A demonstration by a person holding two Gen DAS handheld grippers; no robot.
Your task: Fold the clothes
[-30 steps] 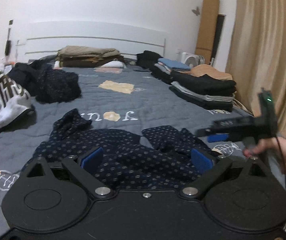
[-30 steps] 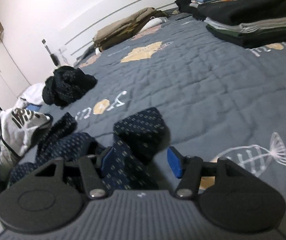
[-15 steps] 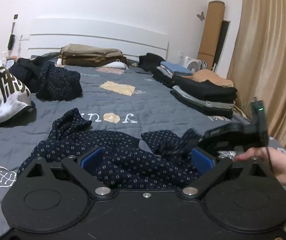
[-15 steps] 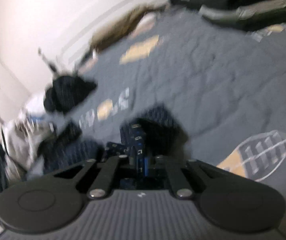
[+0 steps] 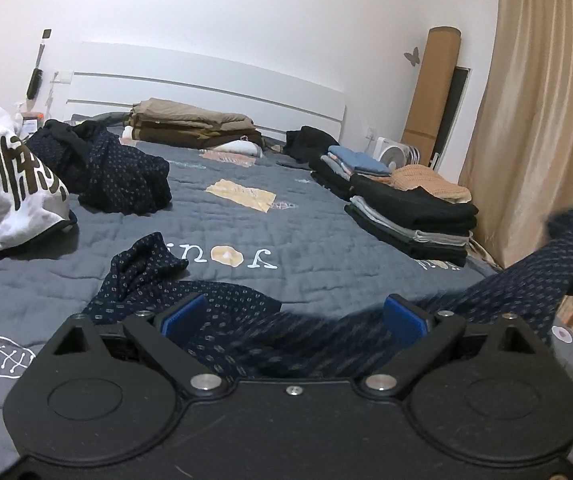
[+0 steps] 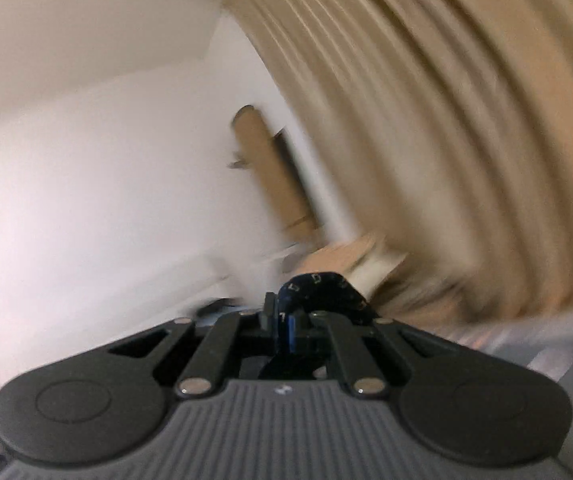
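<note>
A navy patterned garment (image 5: 222, 312) lies crumpled on the grey bedspread (image 5: 326, 248) just ahead of my left gripper (image 5: 292, 314), which is open with blue pads above the cloth. One end of the garment (image 5: 558, 256) stretches up to the right edge of the left wrist view. My right gripper (image 6: 286, 320) is shut on a fold of that navy cloth (image 6: 318, 284) and is lifted, pointing at the wall and curtain; that view is blurred.
Stacks of folded clothes (image 5: 410, 208) line the bed's right side. Folded brown bedding (image 5: 190, 128) lies by the headboard. A dark clothes pile (image 5: 110, 172) and a white printed garment (image 5: 6, 180) sit at left. A beige curtain (image 5: 546, 100) hangs at right.
My right gripper closed on the navy garment's end and swung it up and to the right, pulling the cloth taut. My left gripper stayed open over the garment.
</note>
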